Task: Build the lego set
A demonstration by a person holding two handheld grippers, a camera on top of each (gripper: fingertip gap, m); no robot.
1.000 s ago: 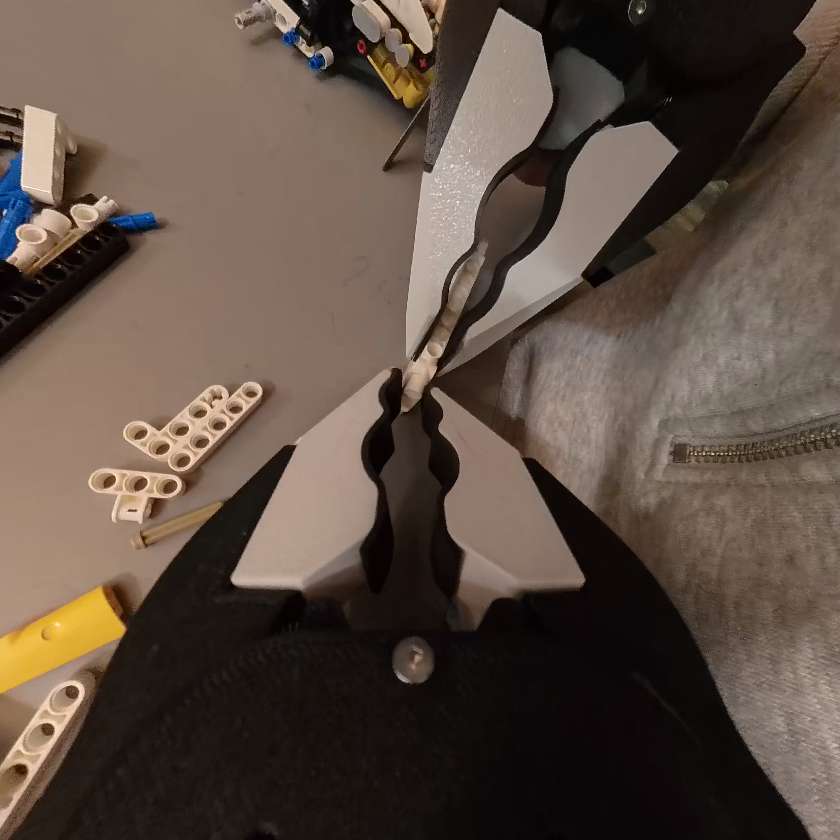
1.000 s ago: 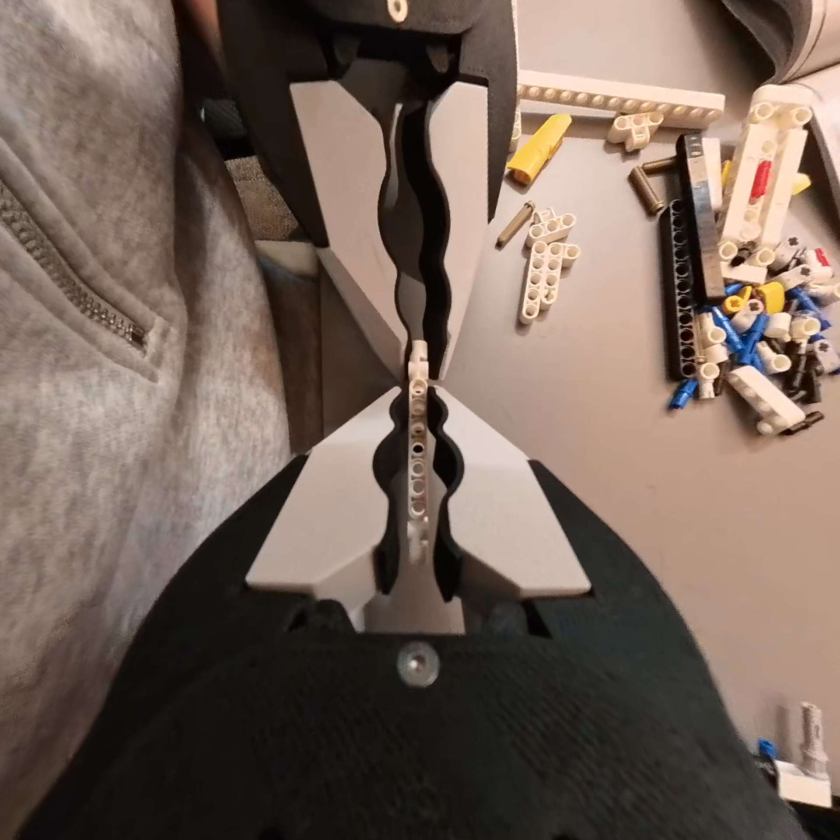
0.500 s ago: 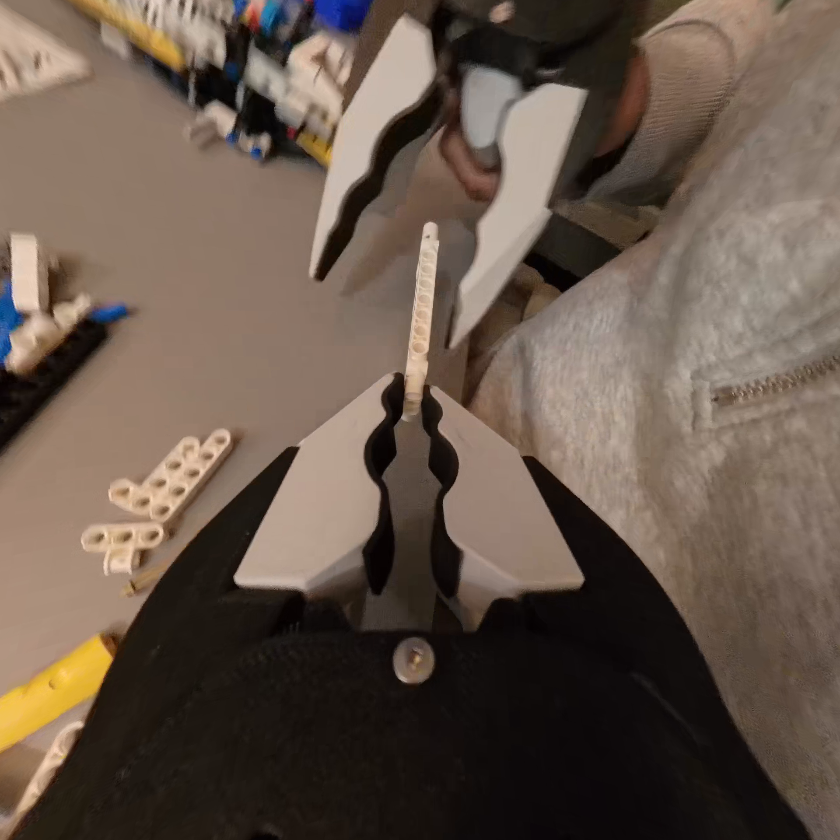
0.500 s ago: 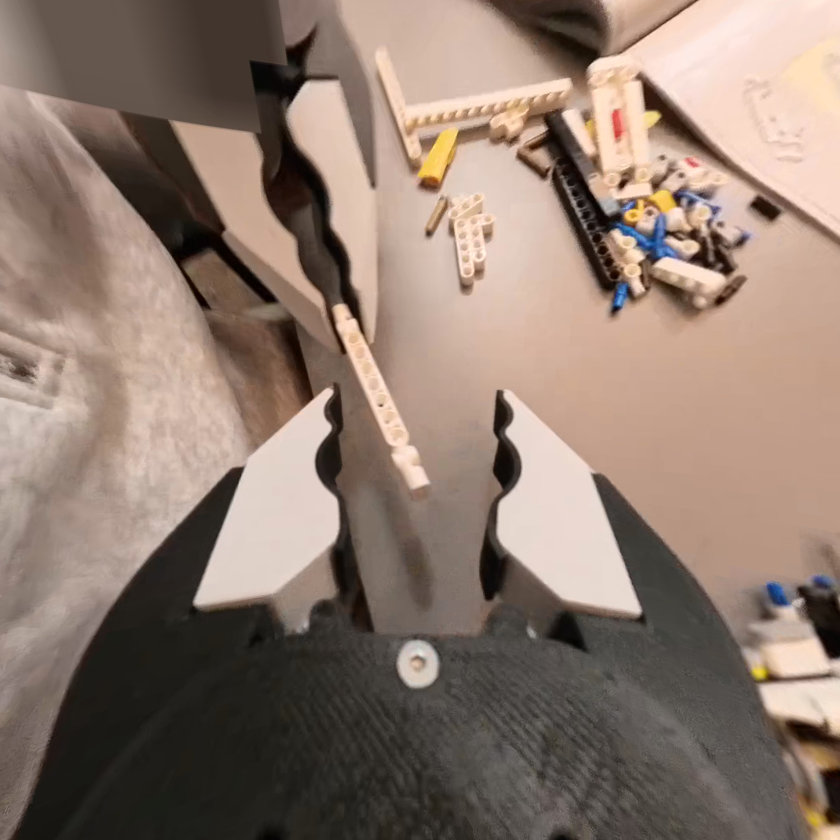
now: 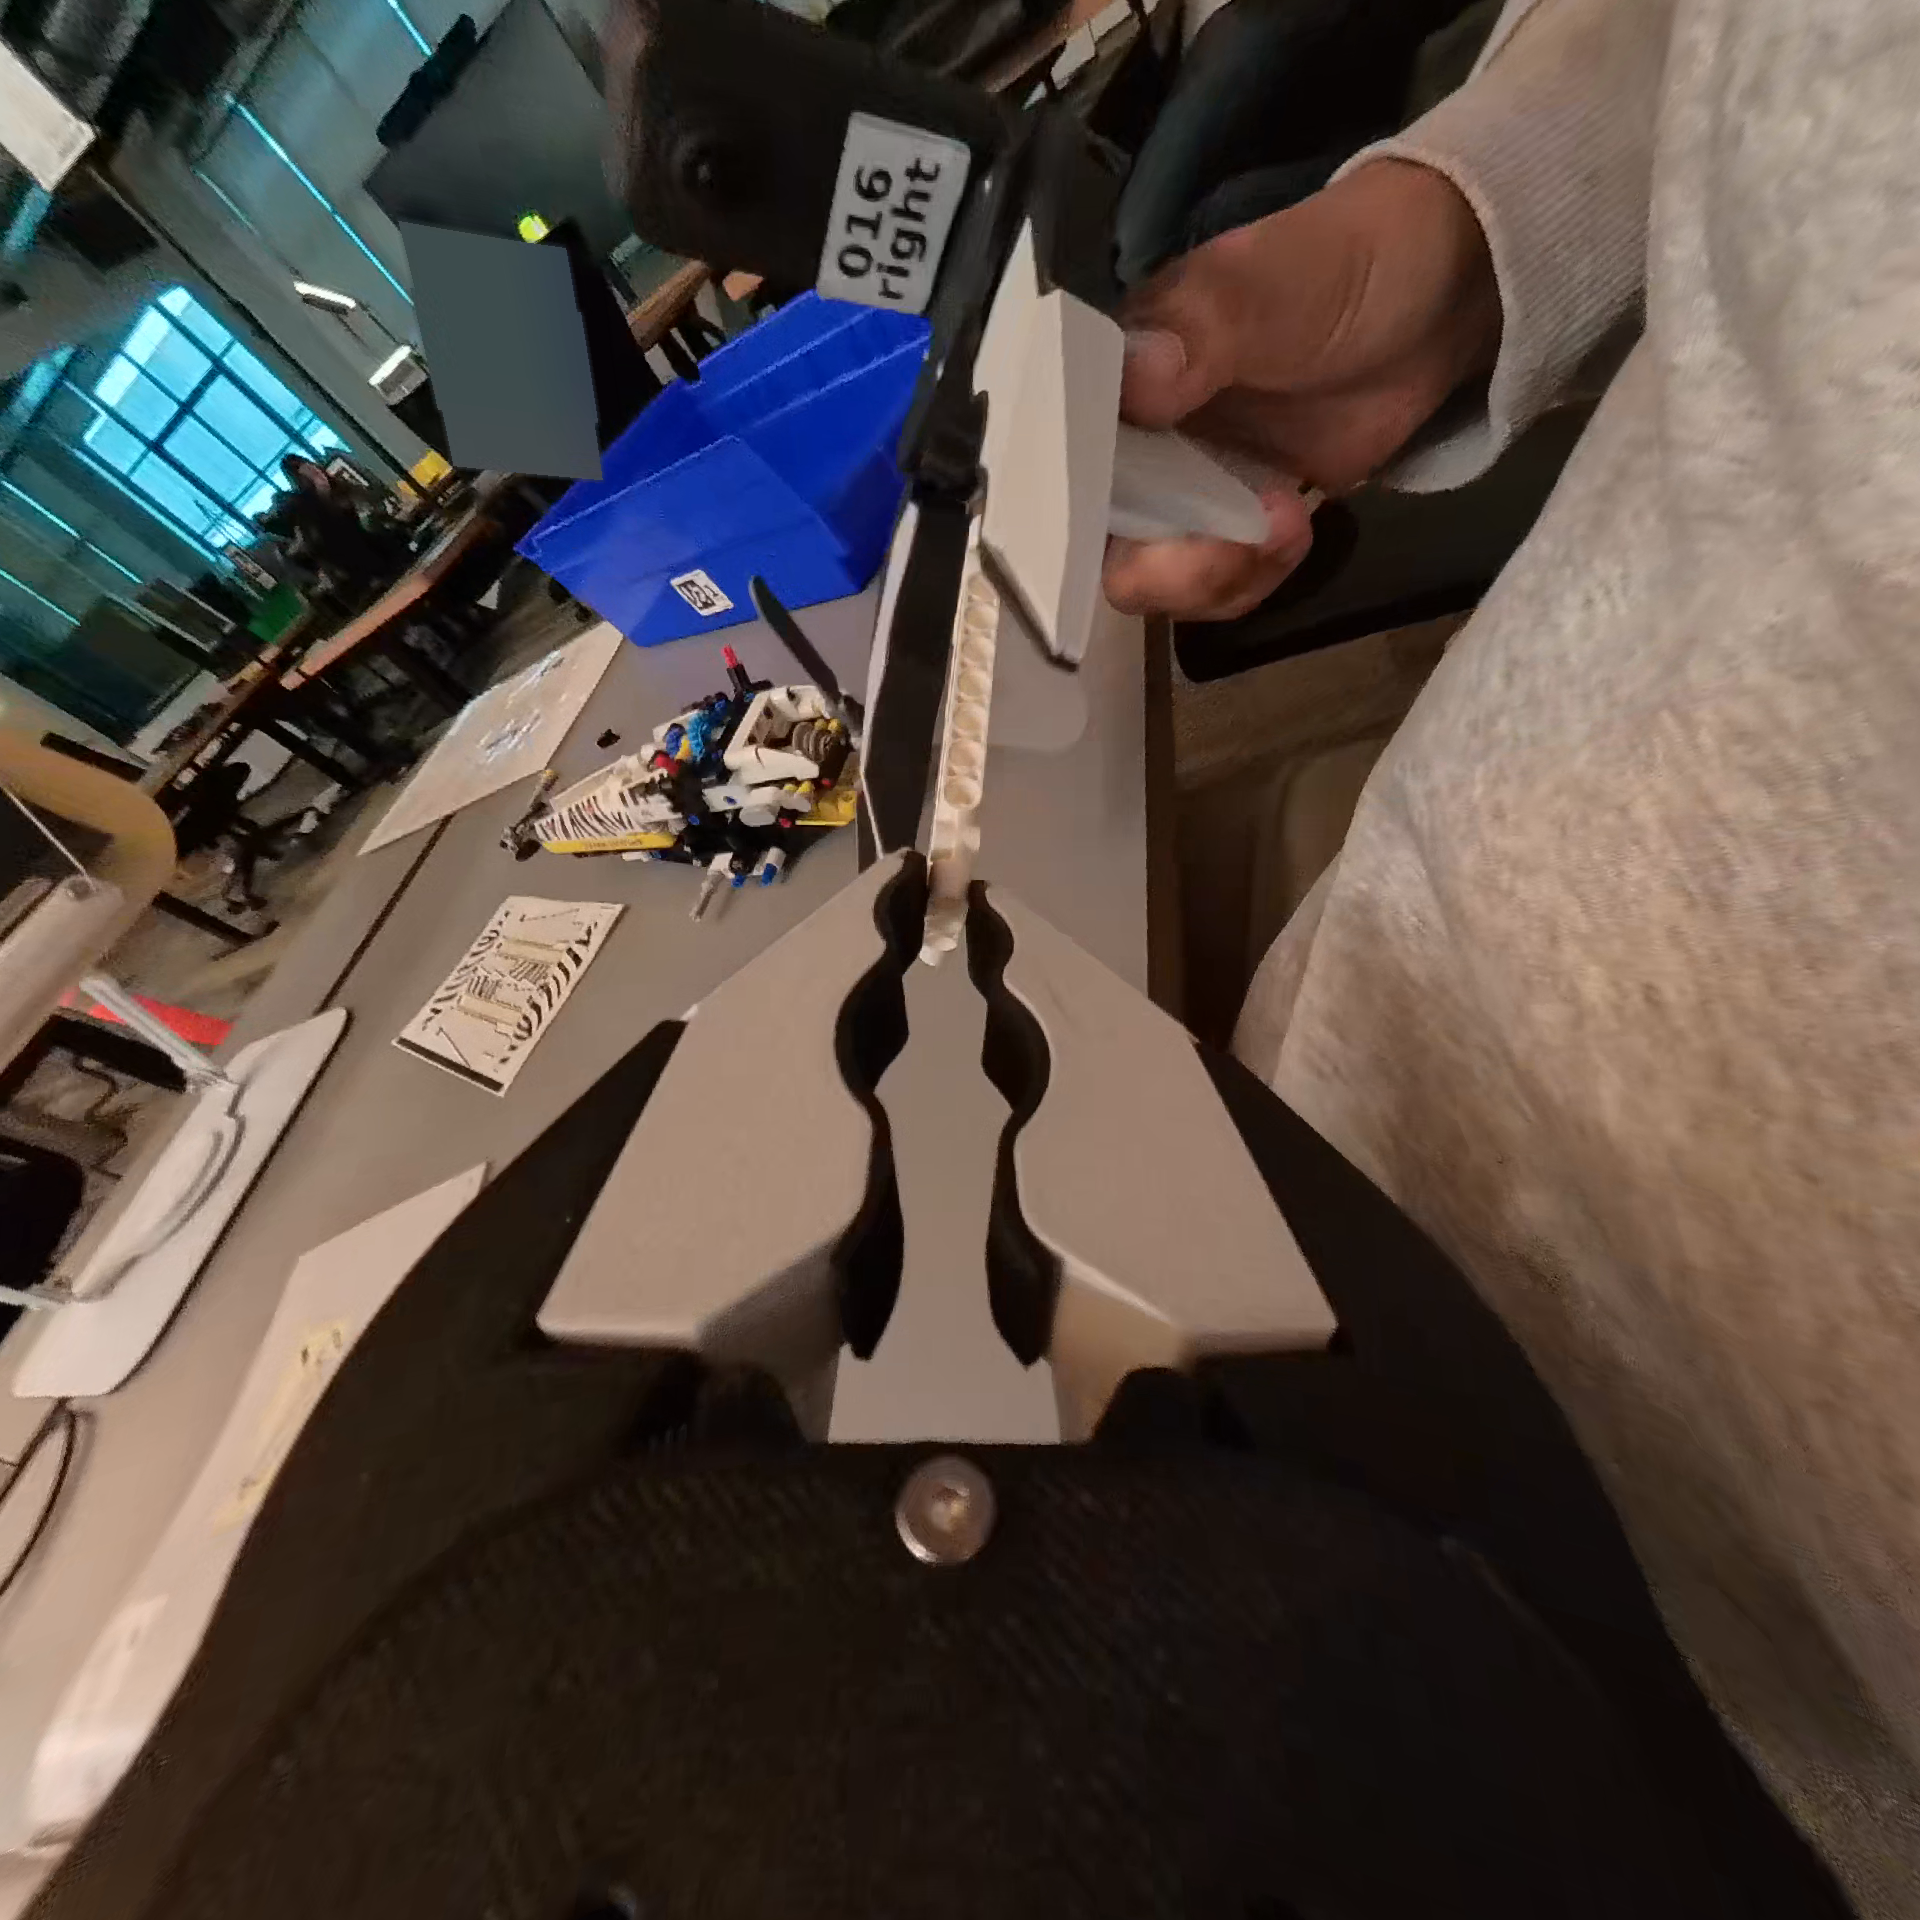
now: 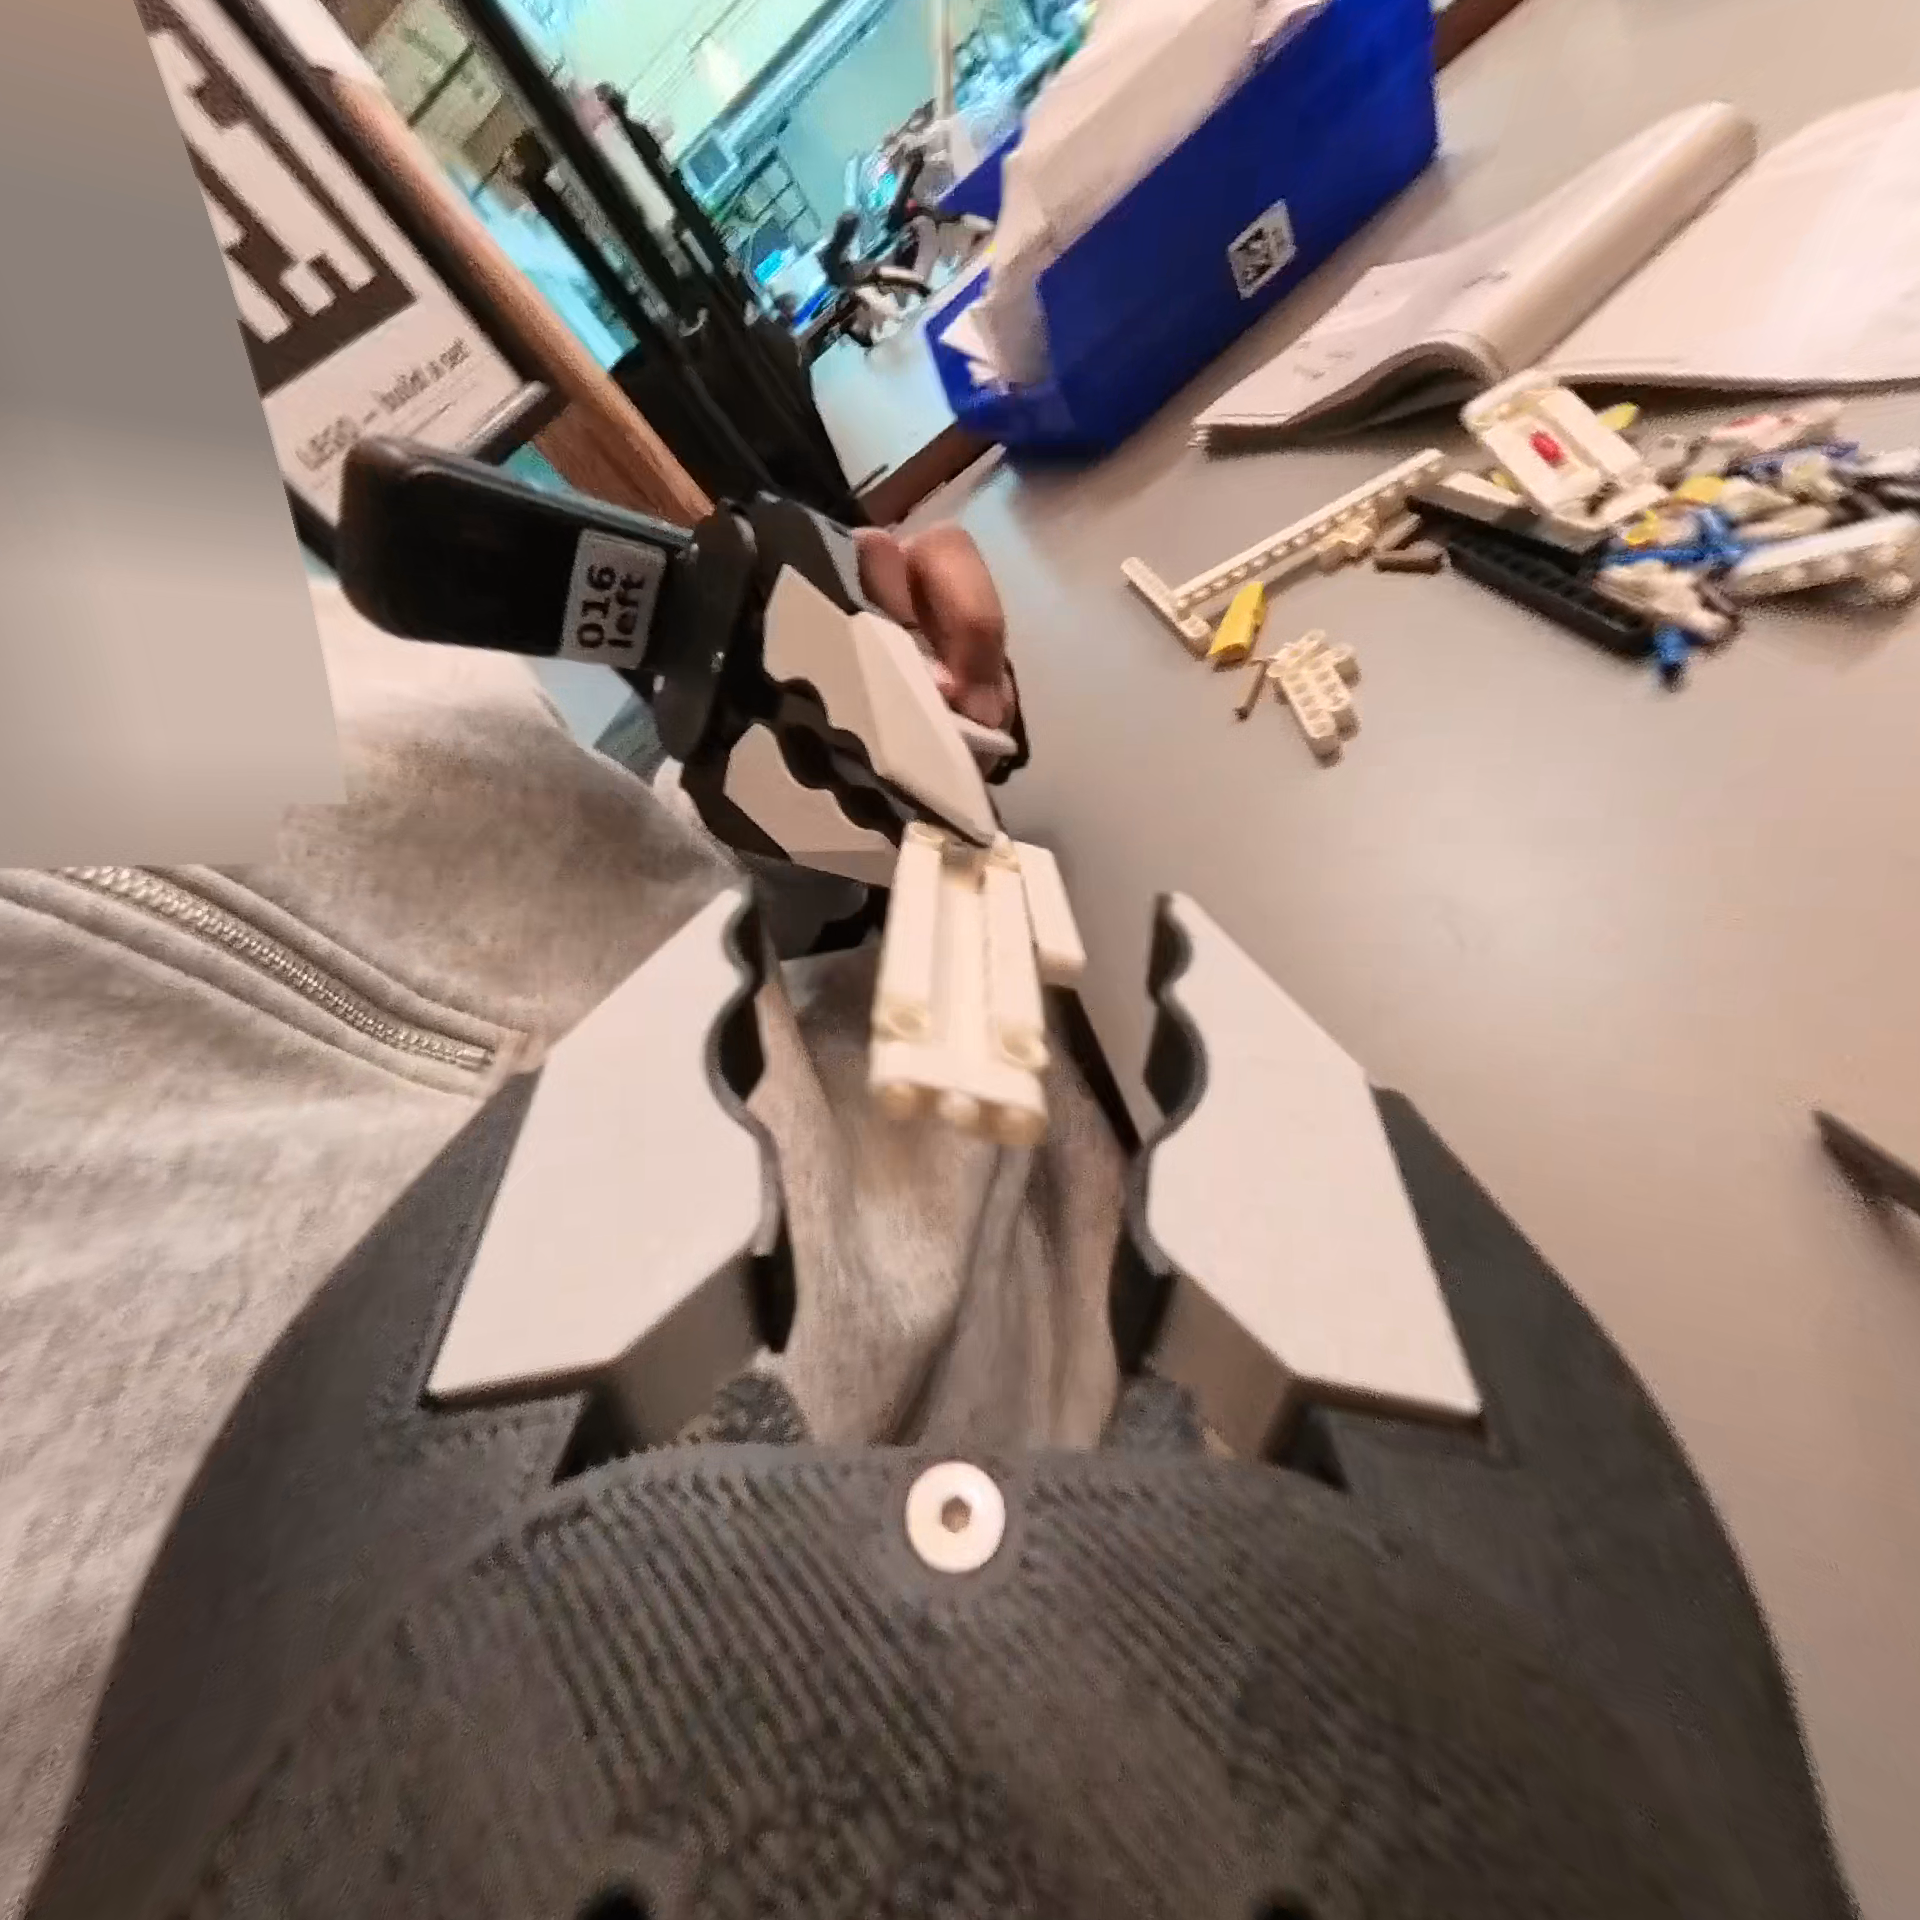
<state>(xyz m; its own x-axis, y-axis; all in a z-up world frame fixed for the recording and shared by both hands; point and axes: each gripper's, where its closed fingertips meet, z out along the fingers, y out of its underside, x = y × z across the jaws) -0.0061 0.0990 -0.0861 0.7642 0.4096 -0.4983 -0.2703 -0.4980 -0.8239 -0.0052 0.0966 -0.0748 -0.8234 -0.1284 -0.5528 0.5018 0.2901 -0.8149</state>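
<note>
Here the left gripper (image 5: 943, 891) is clenched on one end of a white lego beam assembly (image 5: 964, 743), pinching it right at the fingertips, so the piece sticks out forward, held off the grey table (image 5: 665, 966). From the right wrist view the same piece (image 6: 961, 1003) shows as a few long white beams joined side by side, reaching into the gap of the right gripper (image 6: 951, 914). That gripper's jaws stand wide apart, touching nothing; the beams sit between them without contact, as far as the blur lets me tell. In the left wrist view the right gripper's fingers (image 5: 1044, 457) flank the far end of the beam, and a hand (image 5: 1299, 374) in a pale grey sleeve holds its handle.

Farther along the table sits a partly built model (image 5: 717, 790) in white, yellow and black, with a striped sticker sheet (image 5: 514, 992) near it and a blue bin (image 5: 748, 488) beyond. On the other side lies a heap of loose pieces (image 6: 1621, 520), an L-shaped white beam frame (image 6: 1278, 556), a small white piece (image 6: 1314, 686) and an open instruction booklet (image 6: 1558, 260).
</note>
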